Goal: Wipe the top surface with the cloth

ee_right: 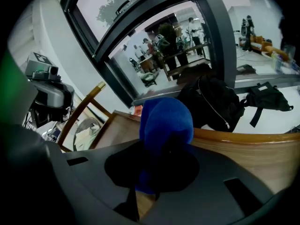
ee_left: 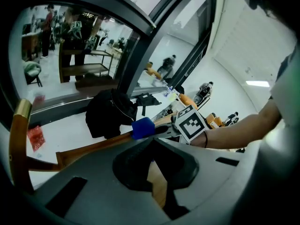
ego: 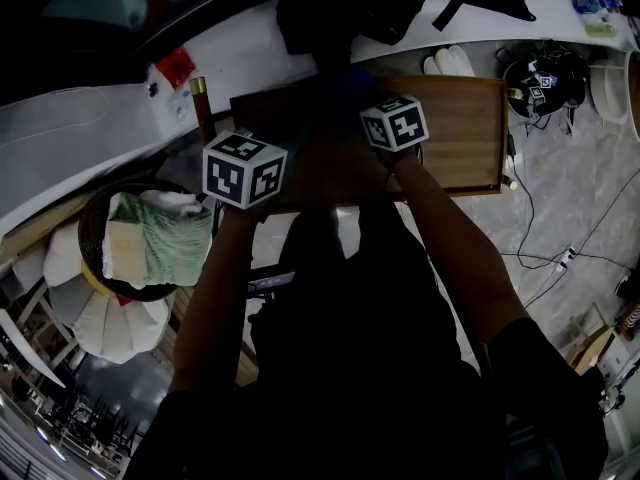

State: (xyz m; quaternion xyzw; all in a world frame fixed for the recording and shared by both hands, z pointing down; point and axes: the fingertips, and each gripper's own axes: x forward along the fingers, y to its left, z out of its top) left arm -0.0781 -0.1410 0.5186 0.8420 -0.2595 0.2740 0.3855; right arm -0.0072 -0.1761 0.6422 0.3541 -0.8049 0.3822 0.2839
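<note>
A bunched blue fabric cloth (ee_right: 166,121) is gripped in the right claw (ee_right: 159,172), whose jaws are shut on its lower part so that a rounded wad is left protruding ahead of them to serve as the wiping pad. The cloth is held just above the far part of the brown wooden table (ego: 450,128), near its raised back rim; whether contact is made with the wood cannot be told. The left claw (ee_left: 157,182) is held beside it over the near left part of the table, its jaws drawn close together with nothing between them and only wood grain seen beyond. It is judged to be kept there out of the cloth's path. A black backpack (ee_right: 211,102) is seen resting on the white ledge behind the table. The wiping is judged to be at an early stage, as most of the top lies ahead.
</note>
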